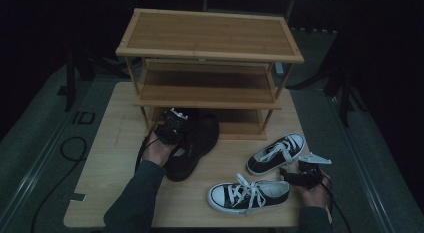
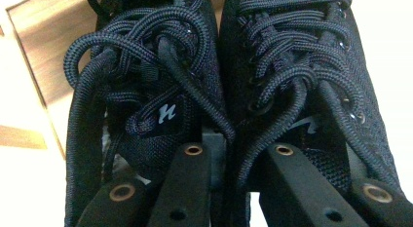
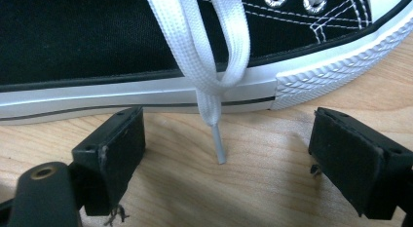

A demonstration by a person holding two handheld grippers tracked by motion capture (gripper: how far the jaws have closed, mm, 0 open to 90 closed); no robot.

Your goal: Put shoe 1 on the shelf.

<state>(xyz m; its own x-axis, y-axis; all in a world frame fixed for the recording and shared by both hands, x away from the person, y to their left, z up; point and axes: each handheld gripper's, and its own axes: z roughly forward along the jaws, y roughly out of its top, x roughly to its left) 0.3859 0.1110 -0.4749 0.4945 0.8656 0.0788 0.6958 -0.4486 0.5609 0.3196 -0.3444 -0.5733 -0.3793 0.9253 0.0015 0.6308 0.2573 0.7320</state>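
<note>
A pair of black lace-up shoes (image 1: 197,143) lies side by side on the table, toes toward the bottom shelf of a bamboo shoe rack (image 1: 210,35). My left gripper (image 1: 172,125) sits at their collars. In the left gripper view the shoes (image 2: 146,90) stand close in front, and the left gripper (image 2: 238,151) has one jaw inside each shoe, shut on their two inner walls. My right gripper (image 1: 295,175) rests on the table at the right, open (image 3: 226,124). It faces the side of a black-and-white sneaker (image 3: 122,47), and a white lace tip (image 3: 219,149) lies between its jaws.
Two black-and-white sneakers lie on the wooden table (image 1: 110,158): one (image 1: 276,154) at the right, one (image 1: 247,194) near the front edge. The rack's three shelves are bare. Dark floor and a cable (image 1: 72,148) surround the table.
</note>
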